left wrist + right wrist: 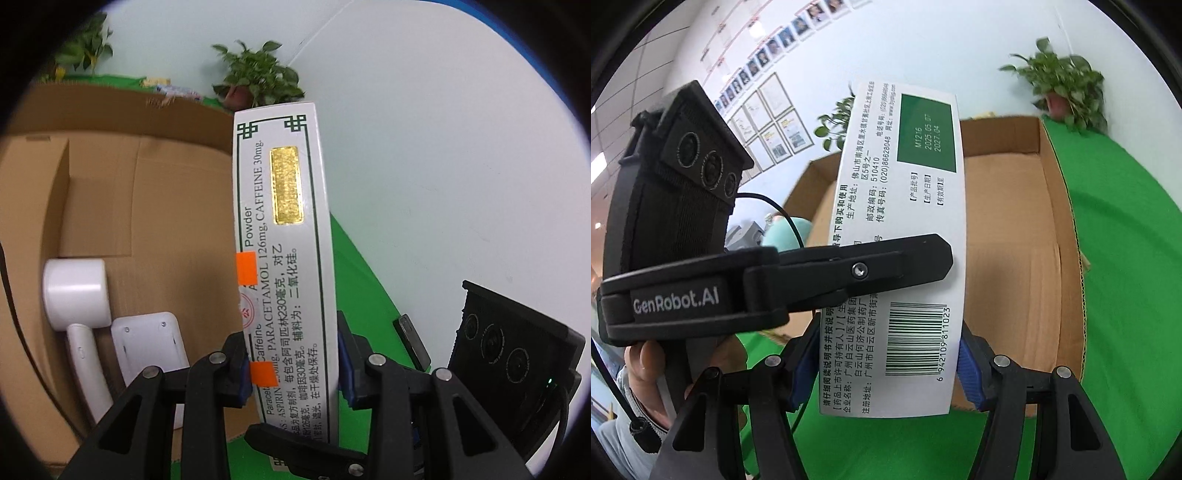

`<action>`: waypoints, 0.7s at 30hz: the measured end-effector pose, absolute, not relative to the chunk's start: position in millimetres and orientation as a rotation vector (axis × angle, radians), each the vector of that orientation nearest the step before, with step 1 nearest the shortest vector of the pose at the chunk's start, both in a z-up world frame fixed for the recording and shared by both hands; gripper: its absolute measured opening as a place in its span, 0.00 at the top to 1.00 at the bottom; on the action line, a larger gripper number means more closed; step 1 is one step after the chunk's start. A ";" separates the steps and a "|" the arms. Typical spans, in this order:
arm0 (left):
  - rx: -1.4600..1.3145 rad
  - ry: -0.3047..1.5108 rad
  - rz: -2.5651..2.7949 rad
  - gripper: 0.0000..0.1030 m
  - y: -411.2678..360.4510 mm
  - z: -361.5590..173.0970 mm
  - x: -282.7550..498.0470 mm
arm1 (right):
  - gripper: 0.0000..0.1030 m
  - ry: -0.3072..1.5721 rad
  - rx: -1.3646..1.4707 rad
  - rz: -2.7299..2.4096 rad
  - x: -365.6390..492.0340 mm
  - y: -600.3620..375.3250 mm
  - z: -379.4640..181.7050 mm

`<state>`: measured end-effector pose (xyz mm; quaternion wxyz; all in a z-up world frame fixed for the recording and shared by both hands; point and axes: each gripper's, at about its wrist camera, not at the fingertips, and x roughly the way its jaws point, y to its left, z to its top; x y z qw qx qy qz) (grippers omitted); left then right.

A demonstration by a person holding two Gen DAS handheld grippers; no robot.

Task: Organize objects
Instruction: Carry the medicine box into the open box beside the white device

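A white medicine box (284, 236) with green print and a gold sticker is held upright between both grippers, above the edge of an open cardboard box (155, 206). My left gripper (293, 373) is shut on its lower part. In the right wrist view the same medicine box (901, 229) shows its barcode side, and my right gripper (886, 365) is shut on its lower end. The left gripper's black finger (864, 269) crosses the medicine box there. The cardboard box (1008, 236) lies behind.
Inside the cardboard box lie a white hair dryer (79, 306) and a flat white device (151, 347). A green cloth (1126, 258) covers the table. Potted plants (255, 77) stand at the back by the wall. The right gripper's camera body (517, 354) is close on the right.
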<state>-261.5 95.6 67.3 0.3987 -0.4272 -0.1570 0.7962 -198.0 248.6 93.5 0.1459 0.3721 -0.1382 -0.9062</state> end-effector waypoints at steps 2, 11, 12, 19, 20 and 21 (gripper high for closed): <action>-1.115 -0.400 1.999 0.67 100.5 53.5 -268.9 | 0.40 -0.417 1.110 -2.603 -206.4 253.5 81.8; -1.248 -0.436 1.931 0.66 117.6 1.5 -291.1 | 0.40 -0.475 1.268 -2.575 -228.2 273.4 38.2; -1.268 -0.435 1.924 0.65 119.7 -5.0 -293.1 | 0.40 -0.480 1.287 -2.572 -230.2 275.0 34.3; -1.336 -0.407 1.963 0.56 122.5 -22.6 -301.3 | 0.41 -0.503 1.398 -2.567 -244.8 278.9 16.8; -1.349 -0.387 1.979 0.52 121.6 -22.8 -301.4 | 0.41 -0.500 1.408 -2.568 -246.7 278.5 15.9; -1.359 -0.374 1.998 0.51 119.1 -22.4 -300.9 | 0.41 -0.488 1.419 -2.575 -248.5 277.3 14.8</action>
